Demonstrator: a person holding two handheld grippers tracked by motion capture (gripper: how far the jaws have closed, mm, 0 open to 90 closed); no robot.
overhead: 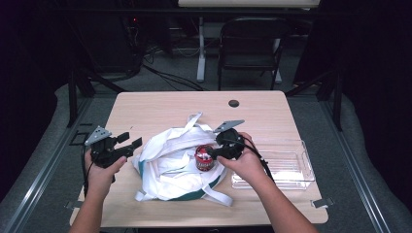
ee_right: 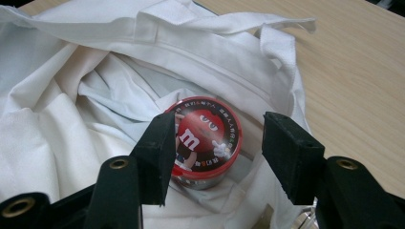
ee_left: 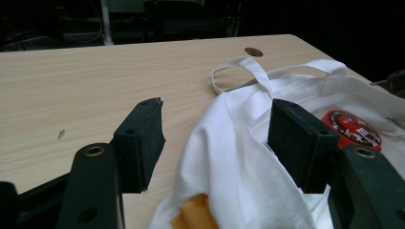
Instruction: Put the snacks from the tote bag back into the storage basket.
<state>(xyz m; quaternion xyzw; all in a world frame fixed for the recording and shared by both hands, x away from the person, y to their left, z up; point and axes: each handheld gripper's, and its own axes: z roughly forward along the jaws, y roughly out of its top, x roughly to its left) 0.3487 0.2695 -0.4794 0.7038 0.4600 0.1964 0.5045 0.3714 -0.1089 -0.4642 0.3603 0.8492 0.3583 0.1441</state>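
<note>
High view looks forward and down over the whole table (overhead: 160,104). Both gripper views sit low and close, sharing the white bag (overhead: 170,160) and red tin (ee_right: 205,138).

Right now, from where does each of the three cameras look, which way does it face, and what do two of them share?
High view: above the person's side, facing forward and down on the table; both forearms, left gripper, right gripper show.
Left gripper view: along its fingers, toward the white bag.
Right gripper view: down along its fingers, at the red tin in the bag.
Both gripper views share the bag and tin.
</note>
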